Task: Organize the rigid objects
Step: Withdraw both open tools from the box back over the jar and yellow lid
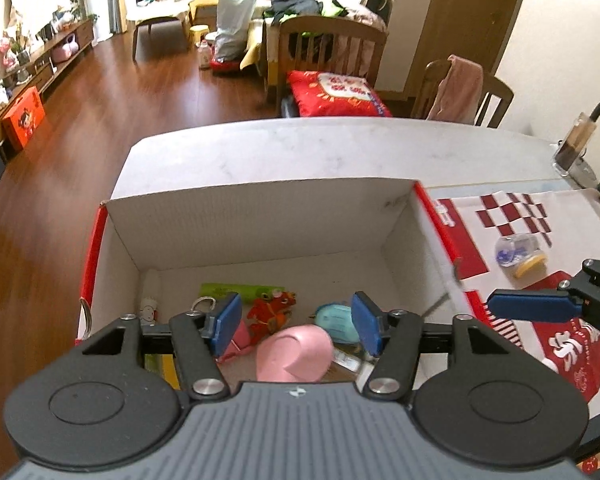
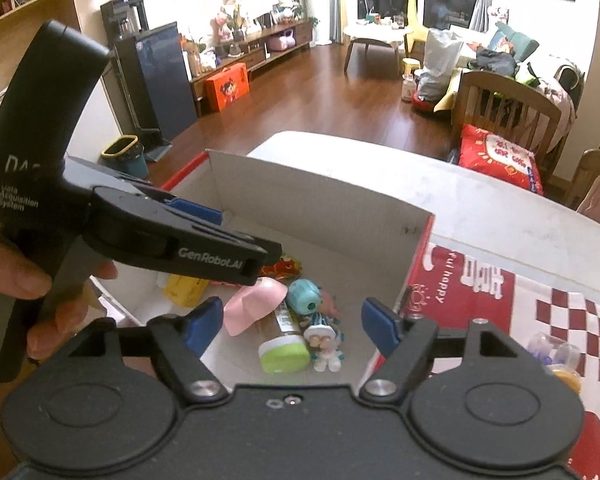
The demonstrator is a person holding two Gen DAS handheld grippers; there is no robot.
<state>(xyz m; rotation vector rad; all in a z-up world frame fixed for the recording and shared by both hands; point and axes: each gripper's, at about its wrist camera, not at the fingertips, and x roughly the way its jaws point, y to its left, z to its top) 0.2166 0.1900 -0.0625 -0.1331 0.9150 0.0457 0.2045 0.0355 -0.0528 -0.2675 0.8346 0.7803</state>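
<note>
White cardboard lines the box [image 1: 260, 220], which has red outer sides and stands open on the pale worktop [image 1: 320, 148], with a red-and-white cloth [image 1: 532, 240] just beside it. Both grippers hang over the box, pointing down into it. Seen from its own camera, the left gripper [image 1: 296, 322] has its blue fingers [image 1: 228, 322] apart with nothing between them; a pink cap [image 1: 294, 354] lies on the box floor below the gap, untouched. Around the cap lie a teal toy [image 1: 334, 320], a red-orange toy [image 1: 270, 310], a green strip [image 1: 240, 290] and a small white figure [image 1: 149, 309] near the left wall. The right gripper [image 2: 294, 326] also has its fingers [image 2: 204, 324] spread wide and empty; under it, on the box floor, a green-lidded jar [image 2: 282, 354] lies on its side, touching a small doll in striped clothes [image 2: 324, 338], with the teal toy [image 2: 306, 296] and the pink cap [image 2: 252, 306] just behind them and a yellow thing [image 2: 184, 290] further left. In the right camera the left gripper's black body crosses the upper left, held by a hand [image 2: 24, 280]. On the cloth, well apart from the box, a clear bottle with a yellow cap [image 1: 520, 256] lies on its side. Beyond the worktop are a wooden floor [image 1: 140, 92] and chairs [image 1: 328, 48].
</note>
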